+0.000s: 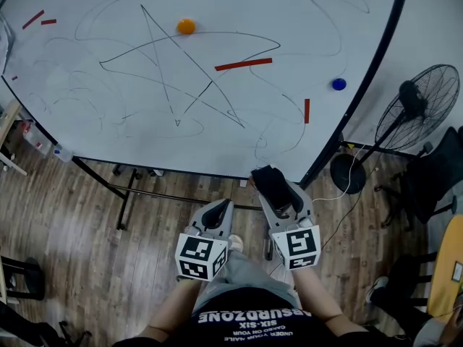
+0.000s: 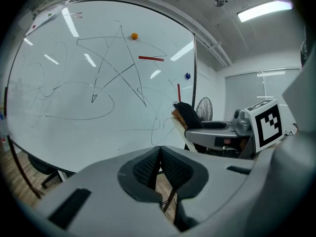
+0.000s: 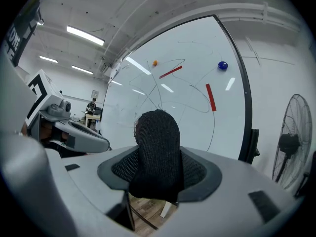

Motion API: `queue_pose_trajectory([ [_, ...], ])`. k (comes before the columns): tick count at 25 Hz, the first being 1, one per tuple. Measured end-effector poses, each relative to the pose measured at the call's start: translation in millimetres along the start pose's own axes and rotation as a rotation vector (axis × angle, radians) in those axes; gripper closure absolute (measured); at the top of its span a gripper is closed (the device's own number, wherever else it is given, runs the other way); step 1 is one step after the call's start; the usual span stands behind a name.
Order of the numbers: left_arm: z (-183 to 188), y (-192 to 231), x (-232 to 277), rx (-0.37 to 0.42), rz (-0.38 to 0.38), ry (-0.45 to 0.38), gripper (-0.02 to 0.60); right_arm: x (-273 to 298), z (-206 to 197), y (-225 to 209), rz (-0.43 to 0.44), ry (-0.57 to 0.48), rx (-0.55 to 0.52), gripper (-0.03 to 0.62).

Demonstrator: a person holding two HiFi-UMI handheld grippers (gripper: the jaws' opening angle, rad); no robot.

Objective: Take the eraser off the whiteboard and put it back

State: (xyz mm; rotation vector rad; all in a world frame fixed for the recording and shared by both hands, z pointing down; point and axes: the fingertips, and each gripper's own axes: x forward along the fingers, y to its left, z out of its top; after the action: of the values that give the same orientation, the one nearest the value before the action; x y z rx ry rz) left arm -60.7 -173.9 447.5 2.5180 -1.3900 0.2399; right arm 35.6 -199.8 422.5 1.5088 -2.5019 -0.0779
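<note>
Eraser (image 3: 157,149) clamped in right gripper (image 1: 277,191), low centre of the head view, just below the whiteboard (image 1: 145,132).
Likely light, with soft felt that gives under pressure; the mid-body pinch looks right. Left gripper (image 2: 159,168) is clenched on nothing.

Pale grey moulded-plastic left gripper (image 1: 219,207) and matching right gripper (image 1: 281,196), each capped with a white cube with black square markers (image 1: 200,257). Black ribbed rubber pads (image 2: 148,168) lining the jaws. Black T-shirt (image 1: 253,327) with white lettering, and grey legwear (image 1: 239,275).
</note>
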Motion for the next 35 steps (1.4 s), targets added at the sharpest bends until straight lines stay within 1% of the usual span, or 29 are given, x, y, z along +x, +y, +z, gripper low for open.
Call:
queue_pose_trajectory([
  [12, -1, 3, 7, 0.001, -0.009, 0.01, 0.575, 9, 2, -41, -0.094, -0.011, 0.01, 0.361],
  [19, -1, 9, 13, -0.005, -0.005, 0.015, 0.575, 21, 3, -61, -0.133, -0.013, 0.011, 0.361],
  [25, -2, 13, 19, -0.008, -0.009, 0.021, 0.575, 32, -2, -71, -0.182, 0.001, -0.045, 0.361],
  [35, 5, 21, 28, -0.005, -0.013, 0.018, 0.575, 51, 6, -88, -0.244, -0.004, -0.115, 0.361],
])
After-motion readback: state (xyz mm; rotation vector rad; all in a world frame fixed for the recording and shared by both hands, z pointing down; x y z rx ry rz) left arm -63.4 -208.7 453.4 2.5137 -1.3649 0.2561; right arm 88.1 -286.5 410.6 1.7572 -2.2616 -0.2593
